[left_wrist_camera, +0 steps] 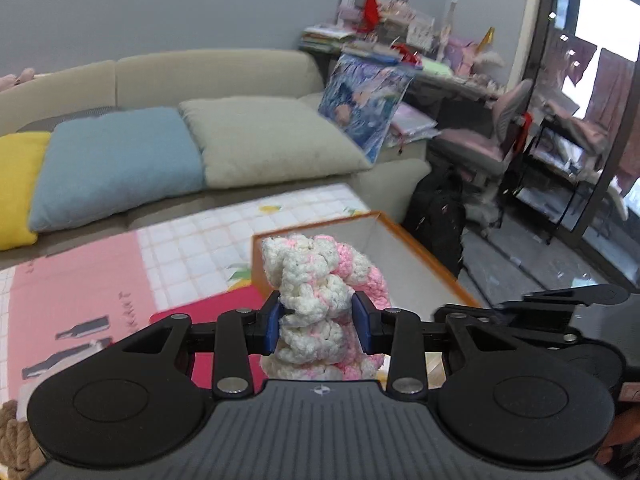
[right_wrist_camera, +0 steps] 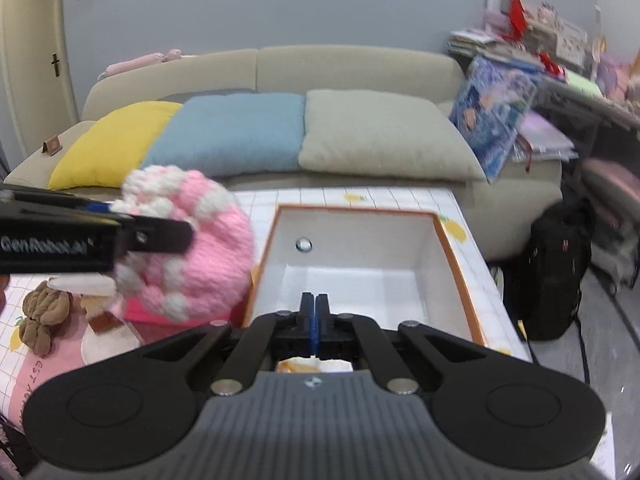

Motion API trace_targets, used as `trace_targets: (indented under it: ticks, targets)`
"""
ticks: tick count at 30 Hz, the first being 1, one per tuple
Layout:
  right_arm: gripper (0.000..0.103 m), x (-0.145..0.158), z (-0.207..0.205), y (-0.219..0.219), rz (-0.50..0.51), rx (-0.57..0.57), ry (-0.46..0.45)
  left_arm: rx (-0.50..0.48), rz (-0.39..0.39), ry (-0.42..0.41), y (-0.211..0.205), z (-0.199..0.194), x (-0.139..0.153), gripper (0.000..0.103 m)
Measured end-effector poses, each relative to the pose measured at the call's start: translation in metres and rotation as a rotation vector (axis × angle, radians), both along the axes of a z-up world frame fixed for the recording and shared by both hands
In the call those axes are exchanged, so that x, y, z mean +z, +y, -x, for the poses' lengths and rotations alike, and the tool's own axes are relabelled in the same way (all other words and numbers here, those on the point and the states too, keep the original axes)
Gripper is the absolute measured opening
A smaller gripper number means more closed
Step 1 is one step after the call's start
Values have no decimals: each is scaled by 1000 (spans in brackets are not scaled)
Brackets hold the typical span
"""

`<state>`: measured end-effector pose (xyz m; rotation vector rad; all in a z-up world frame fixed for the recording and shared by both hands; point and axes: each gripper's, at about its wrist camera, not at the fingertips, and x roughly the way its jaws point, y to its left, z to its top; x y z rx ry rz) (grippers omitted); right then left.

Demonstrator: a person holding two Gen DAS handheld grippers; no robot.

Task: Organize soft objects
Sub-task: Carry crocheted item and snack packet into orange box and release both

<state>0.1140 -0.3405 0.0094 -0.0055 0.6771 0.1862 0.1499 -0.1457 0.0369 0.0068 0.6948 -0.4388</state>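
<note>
Left tool clamped on the pink-and-white knitted hat, lifted clear of the counter, just left of the orange-rimmed storage box. Right tool pinched closed on nothing, poised at the box's near edge. Best carried rightward until fully past the rim, lowered well inside the white interior, then released. Worth minding: trailing knit catching on the rim; brown plush toy waiting on the counter.

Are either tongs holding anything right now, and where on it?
The left tongs grip the pink and white knitted hat by a bunched fold of its fabric. The right tongs are shut, holding nothing.
</note>
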Motion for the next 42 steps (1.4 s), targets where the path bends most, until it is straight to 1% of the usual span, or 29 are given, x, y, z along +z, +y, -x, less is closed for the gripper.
trace_targets:
  ticks: [2,5,7,8,9,10,13,16,19,22,24,25,26,28,29,31,33,35,40,42]
  targets:
    - [0,-9,-1,-4,-20,-13,45,17,-7,24,7,1,-5,41]
    - [0,-23,-6,-7,-60,-7,136,35,-18,45,15,1,-10,41]
    - [5,-33,-9,-6,-75,14,196,37,-24,50,17,0,-12,41]
    - [5,-37,-13,-7,-81,31,226,36,-24,52,17,0,-12,41]
    - [11,-40,-17,-7,-85,45,250,33,-23,52,16,0,-12,41]
    - [24,-44,-21,-7,-85,61,276,28,-24,53,15,0,-12,41]
    - [44,-53,-35,-2,-47,111,356,4,-38,51,9,-1,-14,41]
    - [49,-61,-49,6,34,195,415,-12,-47,53,4,-3,-15,41]
    - [55,-71,-63,13,113,242,464,-20,-56,56,-1,-6,-16,41]
    - [55,-82,-76,17,169,257,497,-29,-62,58,-6,-9,-16,42]
    - [55,-90,-81,19,168,271,525,-35,-69,57,-9,-10,-16,42]
    - [47,-92,-82,18,159,272,537,-38,-73,56,-9,-10,-16,42]
    - [45,-94,-83,18,155,271,542,-40,-78,55,-10,-11,-16,42]
    - [34,-94,-82,19,159,273,528,-43,-85,53,-10,-12,-16,42]
    - [32,-92,-80,18,162,271,520,-44,-90,52,-11,-13,-17,42]
    - [22,-87,-79,16,158,265,506,-47,-97,49,-12,-16,-17,42]
    - [16,-79,-78,13,149,256,484,-54,-104,43,-14,-19,-16,42]
    - [15,-67,-80,5,104,236,468,-62,-109,33,-17,-23,-15,42]
    - [13,-33,-98,-26,-80,146,407,-74,-119,18,-26,-37,-13,42]
    - [13,-25,-109,-37,-107,93,367,-86,-131,19,-33,-45,-15,42]
